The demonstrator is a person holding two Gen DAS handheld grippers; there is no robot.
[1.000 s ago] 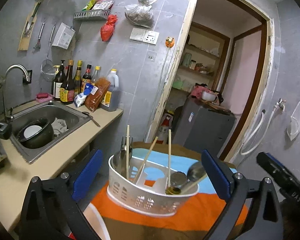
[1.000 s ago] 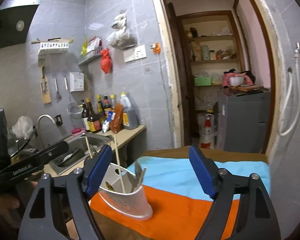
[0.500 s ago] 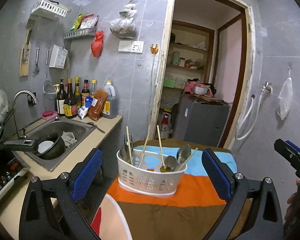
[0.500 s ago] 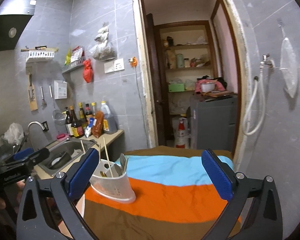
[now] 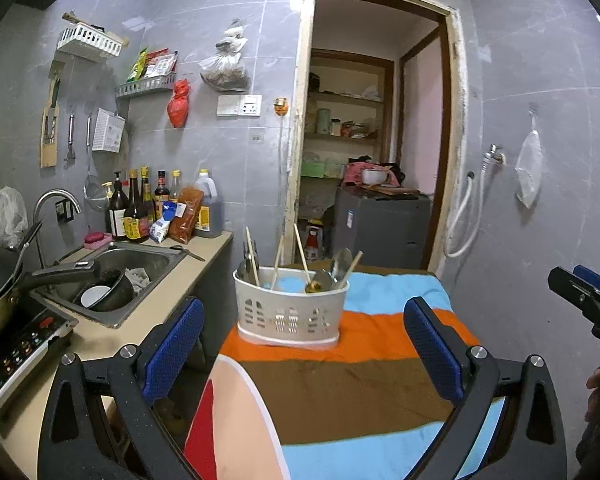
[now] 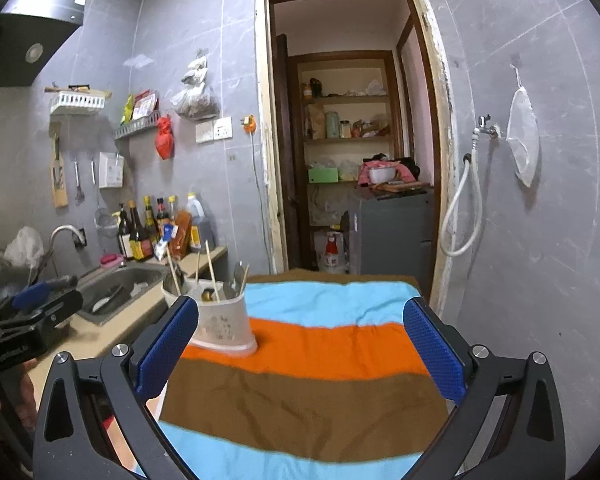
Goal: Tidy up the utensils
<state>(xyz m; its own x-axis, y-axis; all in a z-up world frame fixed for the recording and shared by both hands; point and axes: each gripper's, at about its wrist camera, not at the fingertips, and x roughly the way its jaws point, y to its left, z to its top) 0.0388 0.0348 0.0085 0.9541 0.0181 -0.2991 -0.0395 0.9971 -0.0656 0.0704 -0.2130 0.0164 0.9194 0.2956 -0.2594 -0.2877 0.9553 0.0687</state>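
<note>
A white slotted utensil caddy [image 5: 290,312] stands on the orange band of a striped cloth [image 5: 364,384] over a small table. Chopsticks [image 5: 302,258], metal spoons [image 5: 340,262] and a dark utensil stick up from it. My left gripper [image 5: 302,350] hangs open in front of the caddy, well short of it, nothing between its blue pads. In the right wrist view the caddy [image 6: 222,322] sits just beyond the left blue finger [image 6: 166,344]. My right gripper [image 6: 300,346] is wide open over the cloth [image 6: 312,392], empty.
A counter [image 5: 148,312] with a steel sink [image 5: 112,276] holding a bowl and pan runs along the left, sauce bottles [image 5: 140,208] at its back. A wok and hob sit at far left. A doorway [image 6: 352,152] opens behind the table. A tiled wall [image 6: 532,240] closes the right.
Both grippers have drawn back from the caddy, so it looks smaller and farther and more cloth shows. The right jaws have spread wider. The caddy stays put.
</note>
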